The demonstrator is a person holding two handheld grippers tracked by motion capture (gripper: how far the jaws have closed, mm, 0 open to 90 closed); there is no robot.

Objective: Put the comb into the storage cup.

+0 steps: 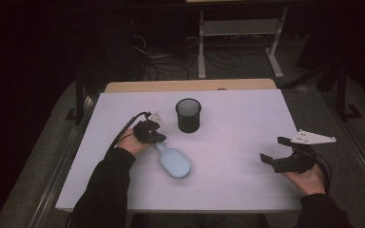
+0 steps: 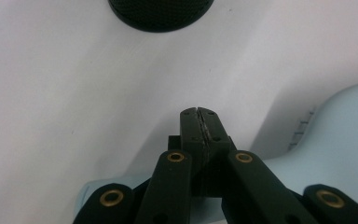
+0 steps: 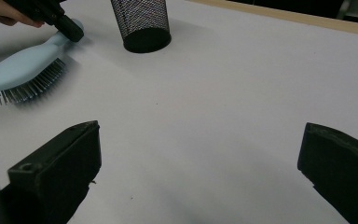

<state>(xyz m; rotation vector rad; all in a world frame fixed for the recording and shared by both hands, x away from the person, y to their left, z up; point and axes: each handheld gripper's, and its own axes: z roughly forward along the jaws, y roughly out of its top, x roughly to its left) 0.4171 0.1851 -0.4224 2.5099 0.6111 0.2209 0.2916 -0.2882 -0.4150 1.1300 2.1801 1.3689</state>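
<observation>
high view had the left tool (image 1: 158, 136) sitting on the handle end of a pale blue hairbrush (image 1: 175, 162), left of the middle of the white counter (image 1: 247, 118). the left tool's own view showed its jaws pressed tight together, with the blue handle (image 2: 93, 191) running right underneath them, so it looked clamped on the handle, though the exact contact spot was hidden by the linkage. from the right tool's camera the brush (image 3: 25, 70) looked lifted or tipped, bristles pointing down, head toward the person's side of the counter.

moving right, the black mesh cup (image 1: 188, 115) stood upright just past the brush, near the left tool but not touching it. looked empty from above, hard to be sure.

far right, the right tool (image 1: 278, 151) hovered near the counter's right edge, jaws wide apart, nothing between them, well away from everything.

my read: the grasp was done and this was the carry step, brush headed for the cup. the next move would've called for swinging the brush upright, lining one end over the cup's rim and lowering it in before letting go. the cup looked light, so a bump on the rim could've tipped it. the idle right tool could've steadied it.
</observation>
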